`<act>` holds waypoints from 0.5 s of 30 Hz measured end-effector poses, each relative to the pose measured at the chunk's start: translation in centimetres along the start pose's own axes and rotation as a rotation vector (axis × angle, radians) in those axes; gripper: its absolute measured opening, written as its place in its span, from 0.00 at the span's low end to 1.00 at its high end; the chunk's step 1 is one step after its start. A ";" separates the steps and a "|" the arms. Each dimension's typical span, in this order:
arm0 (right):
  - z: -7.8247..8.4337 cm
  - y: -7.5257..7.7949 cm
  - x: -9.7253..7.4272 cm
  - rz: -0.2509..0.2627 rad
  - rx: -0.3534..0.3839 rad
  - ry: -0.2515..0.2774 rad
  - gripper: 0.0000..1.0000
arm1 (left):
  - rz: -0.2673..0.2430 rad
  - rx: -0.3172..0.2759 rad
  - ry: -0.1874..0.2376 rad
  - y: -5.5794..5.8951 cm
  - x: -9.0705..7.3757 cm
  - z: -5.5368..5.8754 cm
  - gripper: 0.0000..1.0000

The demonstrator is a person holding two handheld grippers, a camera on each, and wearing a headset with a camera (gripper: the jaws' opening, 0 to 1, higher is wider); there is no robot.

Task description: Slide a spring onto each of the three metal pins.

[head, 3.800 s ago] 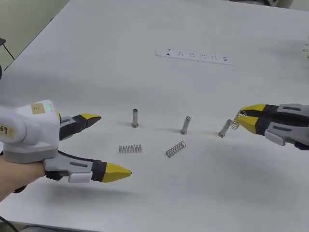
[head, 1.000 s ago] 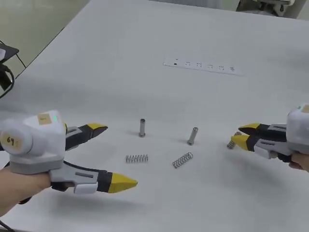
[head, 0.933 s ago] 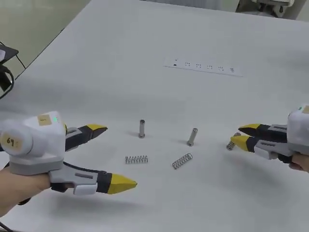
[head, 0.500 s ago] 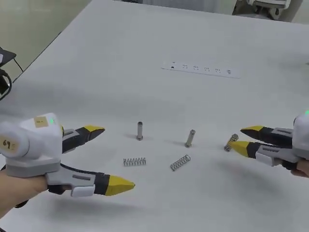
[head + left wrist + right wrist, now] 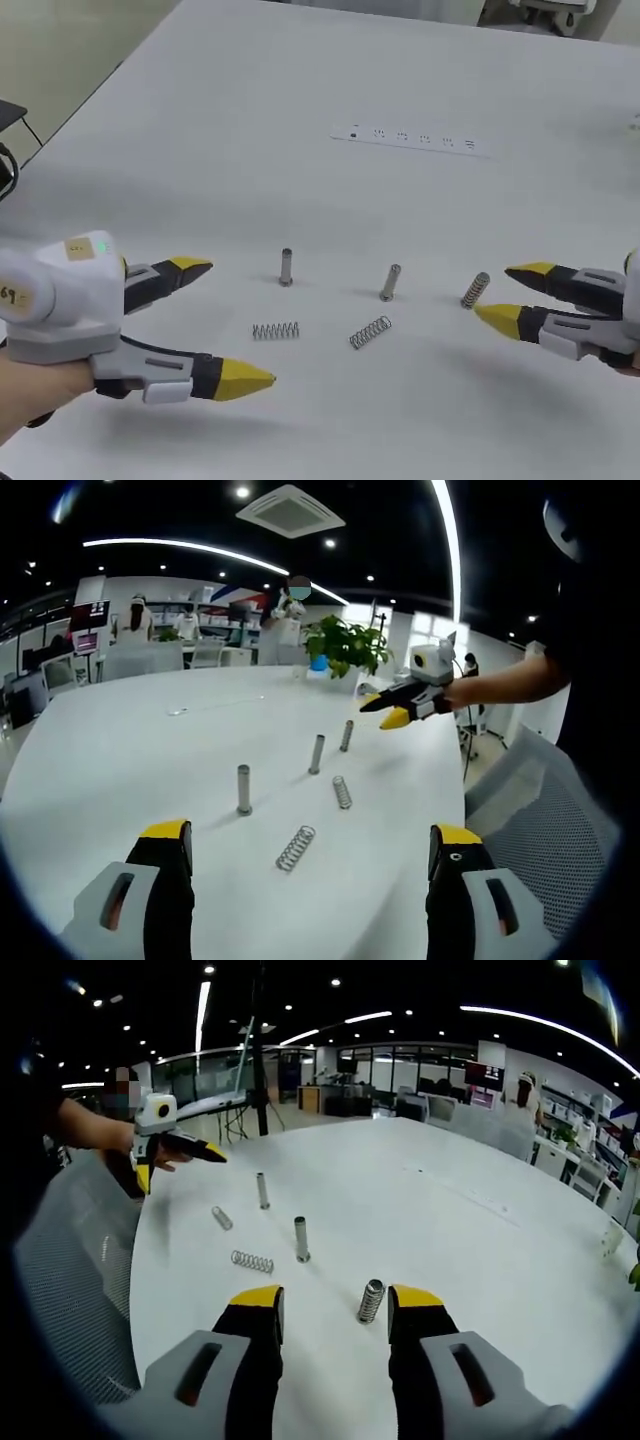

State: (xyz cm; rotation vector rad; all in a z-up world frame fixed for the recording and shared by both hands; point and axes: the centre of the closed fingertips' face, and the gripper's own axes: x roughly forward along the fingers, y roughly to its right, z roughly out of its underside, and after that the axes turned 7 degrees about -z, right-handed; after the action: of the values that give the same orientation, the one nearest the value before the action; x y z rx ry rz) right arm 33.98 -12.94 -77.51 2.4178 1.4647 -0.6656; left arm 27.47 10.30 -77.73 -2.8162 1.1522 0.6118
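Presently on the table (image 5: 300, 120):

Pins, three. All stand upright in a row, long axes vertical, well apart from one another: left pin (image 5: 286, 267), middle pin (image 5: 390, 283), right pin (image 5: 474, 290). The left and middle pins are bare. In the head view the row runs left to right between the two grippers.

Springs, three.
- One spring sits on the right pin, its coils round the shaft and its axis vertical, seen also in the right gripper view (image 5: 371, 1300).
- Two are loose, lying flat in front of the bare pins.
- The flat spring (image 5: 276, 330) lies near the left pin, with its long axis along the row.
- The slanted spring (image 5: 369, 333) lies near the middle pin, its long axis diagonal and its farther end toward the right.

Grippers, two.
- The left gripper (image 5: 218, 320) has its jaws spread wide and holds nothing. It points toward the row and stands apart from the nearest spring; in its own view (image 5: 310, 832) the flat spring lies ahead between the jaws.
- The right gripper (image 5: 512, 292) has its jaws parted moderately and is empty. Its tips are just beside the right pin, with a small gap visible in the head view.

Other: one power strip (image 5: 410, 139), at the far side of the table.
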 end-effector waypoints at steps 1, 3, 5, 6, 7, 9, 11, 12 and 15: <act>0.0 -0.2 -0.1 -0.003 -0.001 0.000 0.41 | 0.000 -0.001 0.000 0.0 0.0 0.0 0.96; 0.2 -0.6 -0.2 -0.008 0.002 0.002 0.41 | -0.003 0.000 -0.001 -0.1 0.0 0.0 0.96; 0.3 -1.0 -0.5 -0.007 0.003 0.004 0.41 | -0.003 -0.005 0.001 -0.1 -0.1 0.1 0.96; 0.4 -1.1 -0.5 -0.007 0.005 0.006 0.41 | -0.005 -0.005 -0.001 -0.1 -0.1 0.1 0.96; 0.6 -1.4 -0.6 -0.010 0.003 0.005 0.41 | -0.005 -0.005 -0.001 -0.1 -0.1 0.2 0.96; 1.1 -1.9 -0.7 -0.020 0.008 -0.003 0.40 | -0.004 -0.004 -0.003 -0.1 -0.1 0.3 0.95; 1.6 -2.3 -0.7 -0.030 0.007 -0.008 0.40 | -0.003 -0.003 -0.008 0.0 -0.1 0.5 0.95; 1.8 -2.4 -0.6 -0.033 0.009 -0.012 0.40 | -0.001 -0.004 -0.009 0.0 0.0 0.6 0.95; 2.2 -2.9 -0.5 -0.043 0.013 -0.020 0.39 | 0.001 -0.007 -0.008 0.1 0.0 0.6 0.95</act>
State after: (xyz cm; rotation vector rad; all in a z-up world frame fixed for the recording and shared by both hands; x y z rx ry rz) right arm 30.60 -12.93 -79.09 2.3891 1.5128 -0.7086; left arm 27.22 10.39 -78.24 -2.8167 1.1521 0.6273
